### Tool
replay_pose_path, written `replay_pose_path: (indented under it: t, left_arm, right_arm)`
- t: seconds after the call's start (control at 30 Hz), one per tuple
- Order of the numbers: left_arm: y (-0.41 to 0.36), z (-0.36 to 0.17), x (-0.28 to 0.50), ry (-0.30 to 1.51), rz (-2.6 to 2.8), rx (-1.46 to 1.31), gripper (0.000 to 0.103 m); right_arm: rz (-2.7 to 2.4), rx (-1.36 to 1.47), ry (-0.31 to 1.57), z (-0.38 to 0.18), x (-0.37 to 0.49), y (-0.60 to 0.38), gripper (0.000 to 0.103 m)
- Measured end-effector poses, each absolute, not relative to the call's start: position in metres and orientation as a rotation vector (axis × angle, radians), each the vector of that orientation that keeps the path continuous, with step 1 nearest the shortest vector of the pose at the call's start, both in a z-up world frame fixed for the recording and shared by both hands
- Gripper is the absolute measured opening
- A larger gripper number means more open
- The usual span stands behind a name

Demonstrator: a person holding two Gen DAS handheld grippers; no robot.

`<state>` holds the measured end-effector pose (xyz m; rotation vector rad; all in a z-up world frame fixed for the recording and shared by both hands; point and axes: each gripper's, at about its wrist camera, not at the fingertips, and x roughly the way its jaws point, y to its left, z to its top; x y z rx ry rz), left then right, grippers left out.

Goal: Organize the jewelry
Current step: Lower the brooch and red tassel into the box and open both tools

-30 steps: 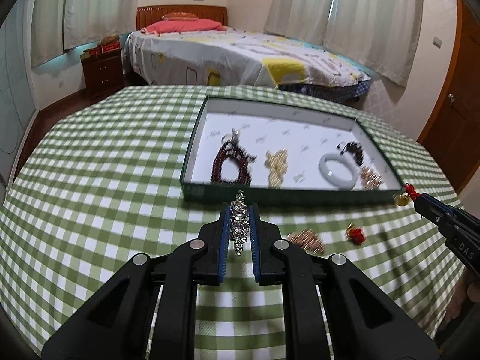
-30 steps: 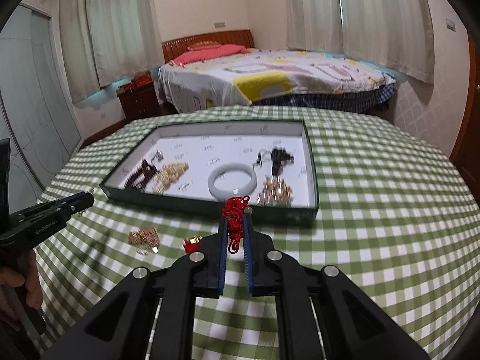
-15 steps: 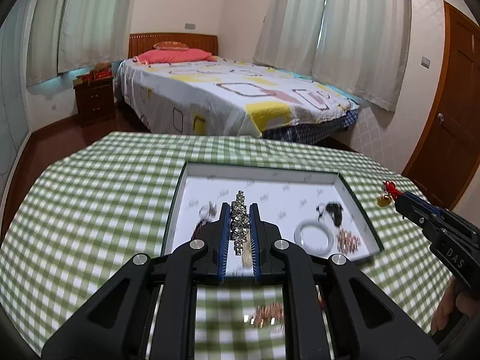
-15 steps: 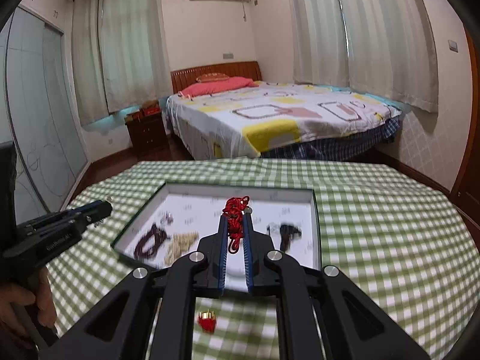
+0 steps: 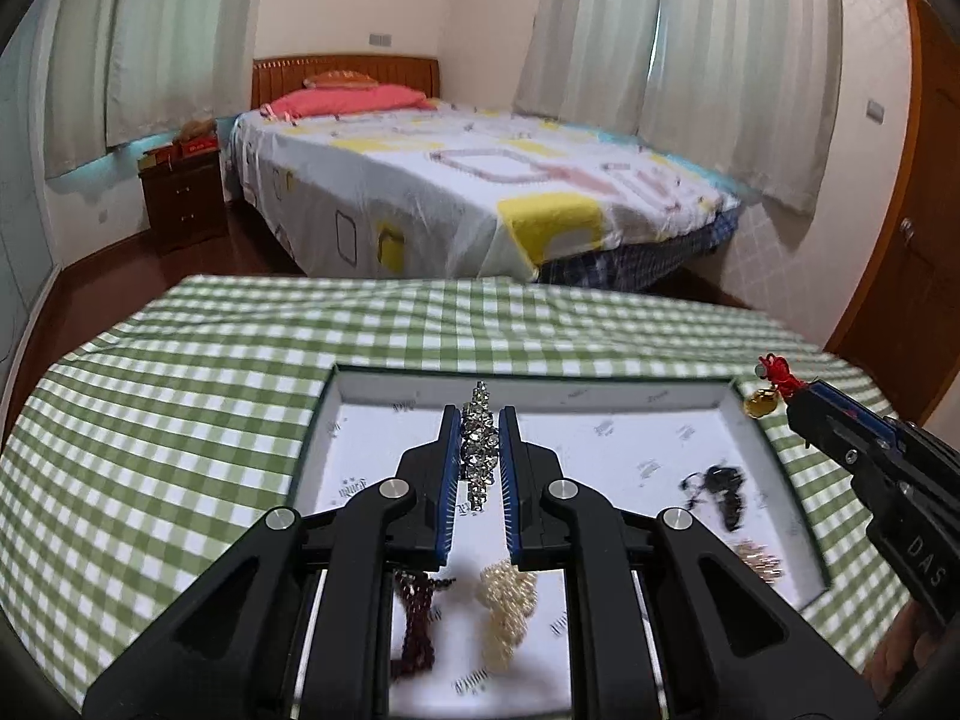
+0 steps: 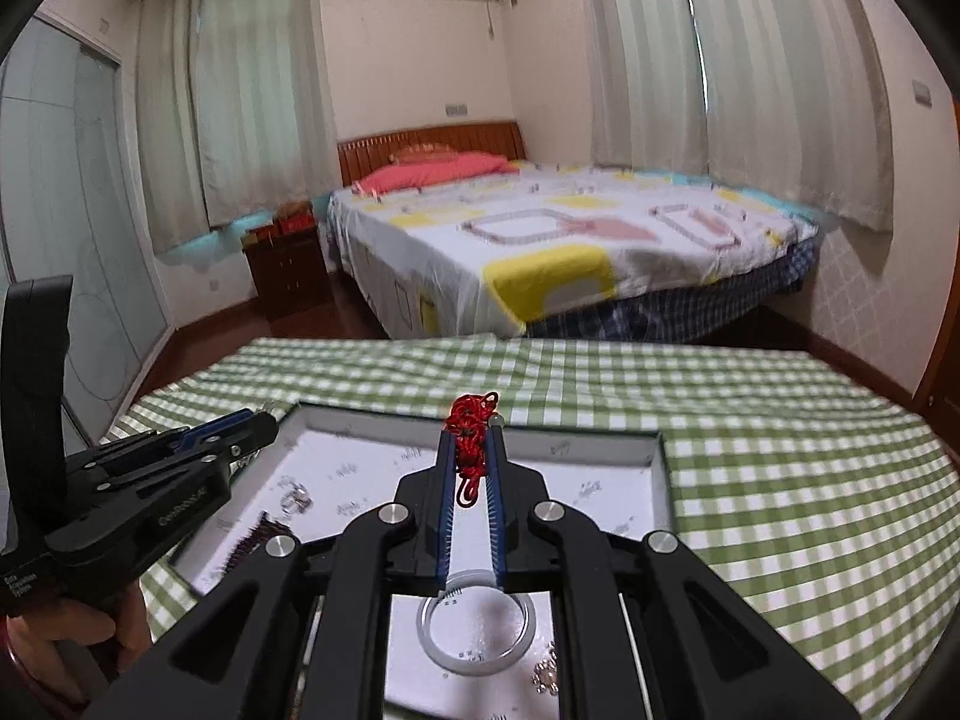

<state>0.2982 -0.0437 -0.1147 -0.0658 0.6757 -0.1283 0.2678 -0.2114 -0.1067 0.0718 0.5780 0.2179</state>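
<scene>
Rhinestone chain (image 5: pixel 478 441) clamped in left gripper (image 5: pixel 478 420) fingers; red cord charm (image 6: pixel 470 441) pinched in right gripper (image 6: pixel 471 438), both above tray (image 5: pixel 780 480).

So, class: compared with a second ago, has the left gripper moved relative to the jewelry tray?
Yes. The left gripper, shut on the rhinestone piece, has moved forward from short of the tray's near wall to over its white floor.

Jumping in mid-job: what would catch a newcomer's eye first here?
Both grippers are loaded over the white-lined tray on the green checked tablecloth. The left gripper pinches a sparkling rhinestone piece; the right gripper clamps a red knotted cord. Behind them is a bed.
</scene>
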Motion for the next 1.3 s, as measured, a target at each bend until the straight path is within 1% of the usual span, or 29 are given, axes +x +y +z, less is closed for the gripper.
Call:
replay_pose_path:
  t: [0.13, 0.33, 0.6, 0.83, 0.87, 0.9, 0.97, 1.0, 1.07, 1.13, 1.2, 1.3]
  left_arm:
    - [-0.05, -0.142, 0.324, 0.771, -0.121, -0.049, 0.013]
    - [-0.056, -0.166, 0.341, 0.859, -0.112, -0.02, 0.013]
    - [-0.06, -0.181, 0.35, 0.918, -0.111, -0.024, 0.013]
    - [-0.058, -0.181, 0.354, 0.933, -0.102, -0.032, 0.014]
    - [-0.058, -0.181, 0.354, 0.936, -0.104, -0.033, 0.017]
    - [-0.058, -0.181, 0.354, 0.936, -0.103, -0.036, 0.024]
    - [-0.057, -0.179, 0.353, 0.931, -0.101, -0.042, 0.034]
    - [-0.057, -0.178, 0.353, 0.925, -0.097, -0.043, 0.037]
    - [-0.056, -0.178, 0.352, 0.923, -0.097, -0.042, 0.038]
    - [-0.057, -0.178, 0.351, 0.926, -0.102, -0.04, 0.039]
    - [-0.057, -0.177, 0.349, 0.919, -0.105, -0.04, 0.054]
    - [-0.057, -0.173, 0.343, 0.89, -0.106, -0.034, 0.061]
  right_arm:
    - [0.21, 0.072, 0.647, -0.132, 0.288, -0.21, 0.01]
    - [0.188, 0.088, 0.749, -0.162, 0.307, -0.21, 0.01]
    - [0.165, 0.087, 0.799, -0.173, 0.313, -0.21, 0.01]
    - [0.155, 0.086, 0.821, -0.176, 0.314, -0.21, 0.011]
    - [0.156, 0.087, 0.822, -0.177, 0.314, -0.211, 0.011]
    - [0.157, 0.09, 0.826, -0.177, 0.314, -0.211, 0.011]
    - [0.161, 0.092, 0.835, -0.179, 0.316, -0.211, 0.012]
    - [0.16, 0.09, 0.835, -0.179, 0.315, -0.211, 0.012]
    - [0.16, 0.093, 0.835, -0.18, 0.315, -0.212, 0.014]
    - [0.159, 0.097, 0.83, -0.179, 0.314, -0.212, 0.025]
    - [0.155, 0.098, 0.822, -0.177, 0.315, -0.213, 0.03]
    - [0.15, 0.103, 0.81, -0.175, 0.313, -0.215, 0.04]
